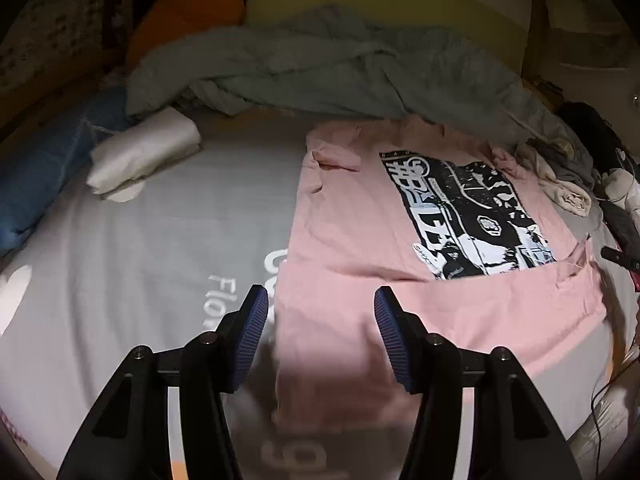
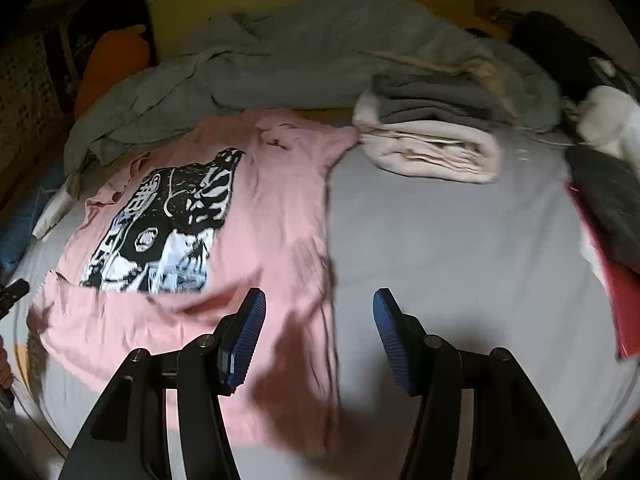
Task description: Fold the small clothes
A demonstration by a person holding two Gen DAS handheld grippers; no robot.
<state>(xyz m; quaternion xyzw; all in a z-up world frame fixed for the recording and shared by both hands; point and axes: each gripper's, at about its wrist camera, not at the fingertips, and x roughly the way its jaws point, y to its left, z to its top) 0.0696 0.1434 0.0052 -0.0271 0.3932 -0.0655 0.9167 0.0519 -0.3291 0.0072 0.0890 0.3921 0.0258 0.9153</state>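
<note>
Both tongs, left tongs (image 1: pixel 320 312) and right tongs (image 2: pixel 320 312), were spread wide and holding nothing, hovering over the near hem of the pink tee (image 1: pixel 352 224). It lay flat, print up, mid-bed on the grey sheet (image 2: pixel 440 240). Looked like the fold hadn't started; next move probably called for pinching the hem corners.

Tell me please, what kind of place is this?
Most likely a bedroom. The pink T-shirt lies spread on a bed with a grey sheet, a rumpled grey blanket is bunched at the far end, and folded clothes are stacked beside it. Both grippers are open above the bed.
</note>
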